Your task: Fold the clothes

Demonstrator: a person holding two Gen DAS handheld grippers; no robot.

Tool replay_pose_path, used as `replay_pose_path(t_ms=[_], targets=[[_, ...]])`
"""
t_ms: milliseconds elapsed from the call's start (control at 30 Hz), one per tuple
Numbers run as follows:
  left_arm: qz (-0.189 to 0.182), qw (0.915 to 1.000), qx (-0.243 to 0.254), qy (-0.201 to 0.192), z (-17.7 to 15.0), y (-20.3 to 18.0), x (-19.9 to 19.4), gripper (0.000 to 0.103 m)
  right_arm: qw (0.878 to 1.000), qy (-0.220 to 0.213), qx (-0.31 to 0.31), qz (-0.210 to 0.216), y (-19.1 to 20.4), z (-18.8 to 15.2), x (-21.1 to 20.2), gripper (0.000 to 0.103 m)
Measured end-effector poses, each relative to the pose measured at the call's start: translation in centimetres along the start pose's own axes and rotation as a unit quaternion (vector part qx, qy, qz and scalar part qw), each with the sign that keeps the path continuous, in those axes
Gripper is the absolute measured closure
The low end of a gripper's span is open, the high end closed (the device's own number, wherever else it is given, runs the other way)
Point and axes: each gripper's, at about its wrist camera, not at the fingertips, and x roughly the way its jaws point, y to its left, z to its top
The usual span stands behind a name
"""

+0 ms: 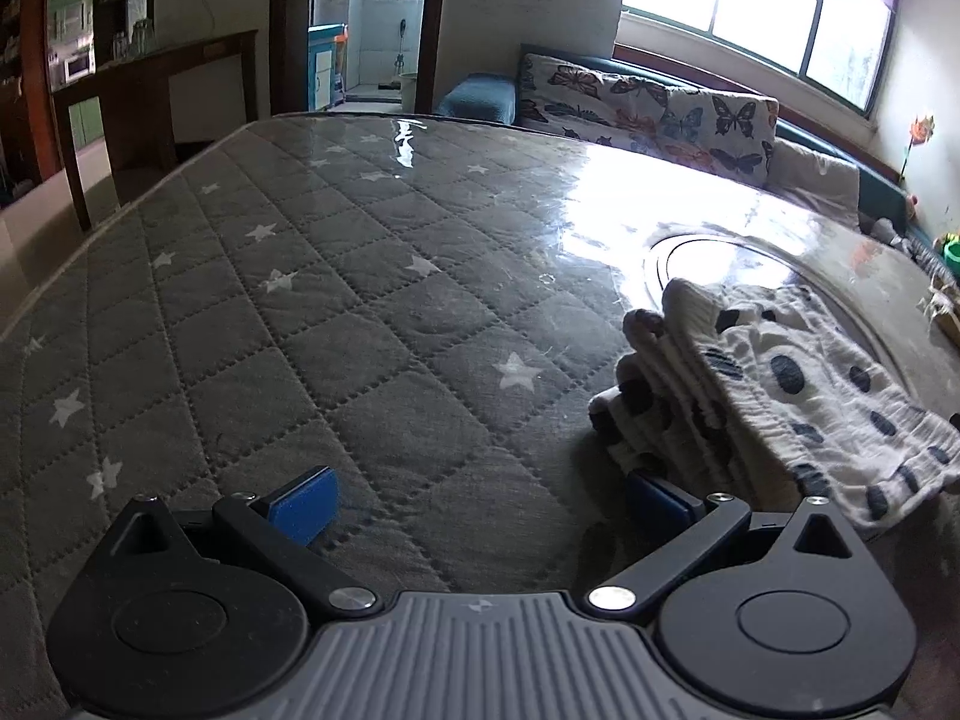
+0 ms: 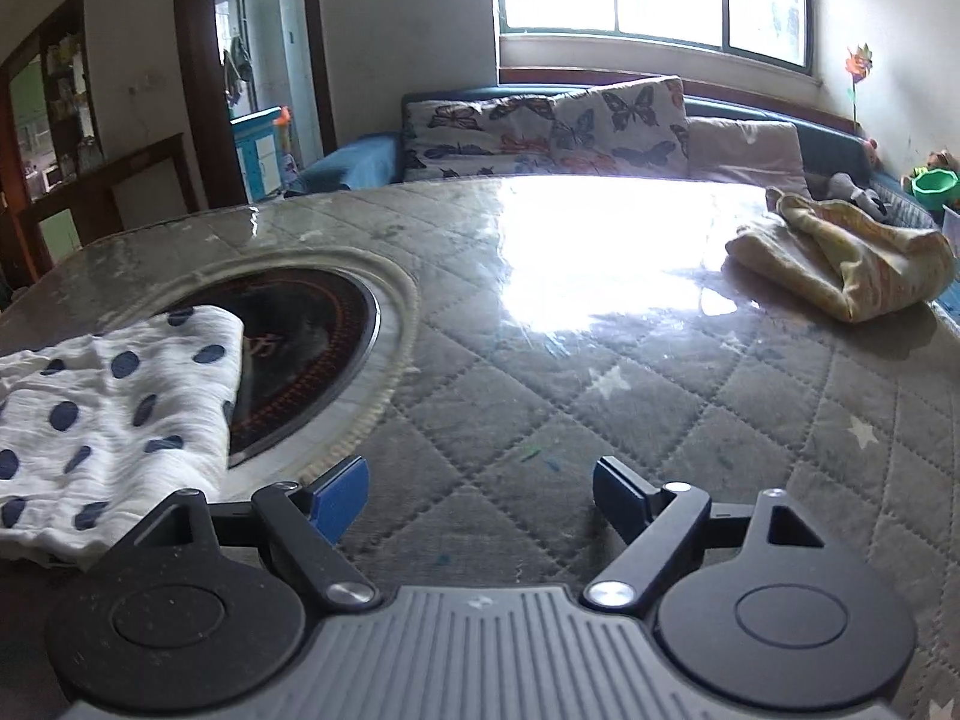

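Note:
A white cloth with dark blue dots (image 1: 774,396) lies folded in layers on the grey quilted table cover (image 1: 336,312), at the right of the left wrist view. My left gripper (image 1: 480,504) is open and empty just left of it; its right fingertip (image 1: 654,501) is at the cloth's near edge. In the right wrist view the same cloth (image 2: 114,420) lies at the left, partly over the round black cooktop (image 2: 300,348). My right gripper (image 2: 480,498) is open and empty, to the right of the cloth. A yellowish crumpled garment (image 2: 840,264) lies at the far right.
The table cover (image 2: 660,420) has a glossy plastic sheet over it. A sofa with butterfly cushions (image 2: 540,126) stands behind the table under the window. A green bowl (image 2: 933,186) and toys sit at the far right. A dark wooden desk (image 1: 156,96) stands at the back left.

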Motion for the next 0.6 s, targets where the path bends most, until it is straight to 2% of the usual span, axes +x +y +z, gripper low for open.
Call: replay_pose_path(t_ms=[300, 467, 600], targets=[[0.031, 0.9991, 0.027, -0.009, -0.7, -1.1, 0.5, 0.000, 1.000, 0.001, -0.017, -0.010, 0.3, -0.1, 0.7, 0.008], [0.035, 0.9990, 0.024, -0.014, -0.6, -1.1, 0.8, 0.000, 1.000, 0.005, -0.017, -0.014, 0.4, 0.1, 1.0, 0.001], [0.036, 0.9989, 0.026, -0.016, -0.7, -1.3, 0.9, 0.000, 1.000, 0.008, -0.017, -0.015, 0.6, 0.2, 1.1, 0.000]])
